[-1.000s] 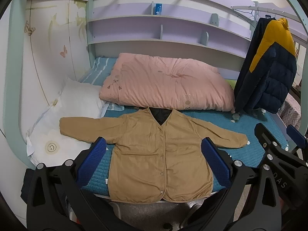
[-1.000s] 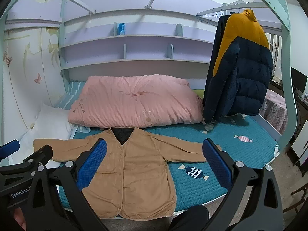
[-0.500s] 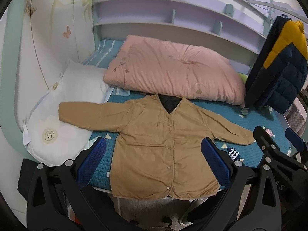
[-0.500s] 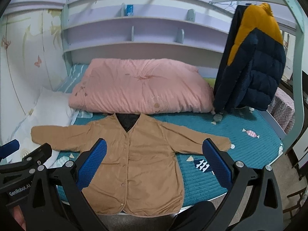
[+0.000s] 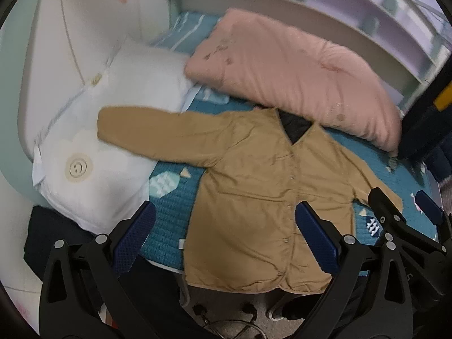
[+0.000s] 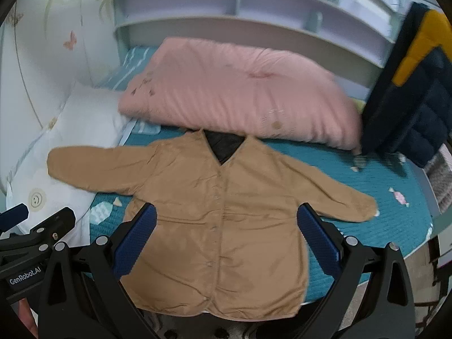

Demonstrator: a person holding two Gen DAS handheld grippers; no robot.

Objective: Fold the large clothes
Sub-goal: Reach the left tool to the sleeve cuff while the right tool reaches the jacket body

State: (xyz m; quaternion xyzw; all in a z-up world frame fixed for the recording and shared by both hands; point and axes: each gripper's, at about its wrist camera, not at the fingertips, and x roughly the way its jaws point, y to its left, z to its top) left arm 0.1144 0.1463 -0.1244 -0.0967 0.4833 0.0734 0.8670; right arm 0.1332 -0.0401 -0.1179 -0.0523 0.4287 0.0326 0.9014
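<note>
Both grippers have dropped closer to the bed since a second ago, so the jacket now fills more of each frame.

Left wrist view: the left gripper is spread wide and empty above the tan jacket, which lies flat, front up, centre frame. Its sleeve at upper left rests on the white pillow.

Right wrist view: the right gripper is likewise released, holding nothing, over the jacket's lower half; sleeves are spread, probably ready for folding inward.
</note>
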